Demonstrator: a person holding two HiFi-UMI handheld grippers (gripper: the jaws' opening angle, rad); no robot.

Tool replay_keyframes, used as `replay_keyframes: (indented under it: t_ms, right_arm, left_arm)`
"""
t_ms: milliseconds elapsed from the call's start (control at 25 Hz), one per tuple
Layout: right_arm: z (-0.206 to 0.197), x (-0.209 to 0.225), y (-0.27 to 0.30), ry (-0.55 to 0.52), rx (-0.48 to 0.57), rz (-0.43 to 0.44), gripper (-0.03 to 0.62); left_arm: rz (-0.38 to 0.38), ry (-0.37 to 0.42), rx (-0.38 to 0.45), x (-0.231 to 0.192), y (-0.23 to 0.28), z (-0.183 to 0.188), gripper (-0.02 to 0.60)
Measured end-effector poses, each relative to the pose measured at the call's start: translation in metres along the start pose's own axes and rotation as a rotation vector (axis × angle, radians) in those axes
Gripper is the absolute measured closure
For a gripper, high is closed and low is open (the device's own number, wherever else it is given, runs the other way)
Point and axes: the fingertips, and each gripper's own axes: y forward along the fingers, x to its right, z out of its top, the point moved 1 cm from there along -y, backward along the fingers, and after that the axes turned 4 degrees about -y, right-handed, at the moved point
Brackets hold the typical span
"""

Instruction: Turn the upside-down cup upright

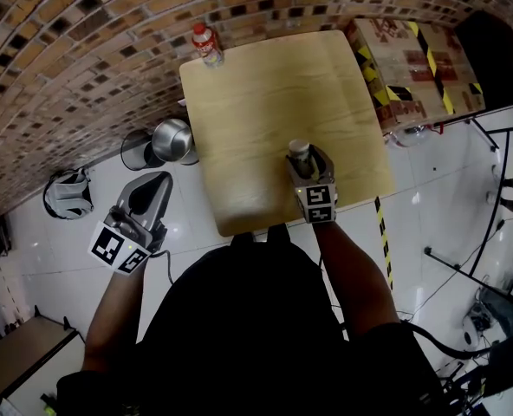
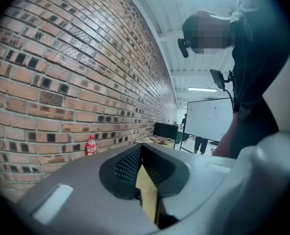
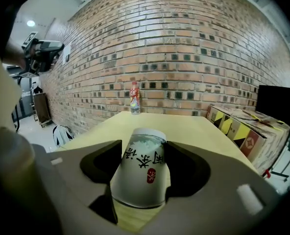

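Head view shows the left gripper (image 1: 157,182) hanging beside the table (image 1: 256,94), jaws together on nothing, seemingly held clear. Near the table's front edge the right gripper (image 1: 307,161) clamps its jaws on the upside-down cup (image 1: 299,148), rim down on the wood, probably to lift and flip it

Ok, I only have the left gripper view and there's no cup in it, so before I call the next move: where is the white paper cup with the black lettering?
Observer: The white paper cup is between the right gripper's jaws, which press on both its sides, over the near right part of the pale wooden table.
Operator: Is it upright yet?
Observer: No, in the right gripper view its wide rim faces down and its narrow base is on top.
Operator: And my left gripper?
Observer: The left gripper hangs over the white floor, left of the table.
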Motion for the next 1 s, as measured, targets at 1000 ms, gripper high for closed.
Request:
replay_keyframes:
  t_ms: [1000]
  right_arm:
    - [-0.021, 0.002, -0.049, -0.026, 0.047, 0.025, 0.246]
  left_arm:
    - [-0.067, -0.003, 0.011, 0.025, 0.022, 0.005, 0.581]
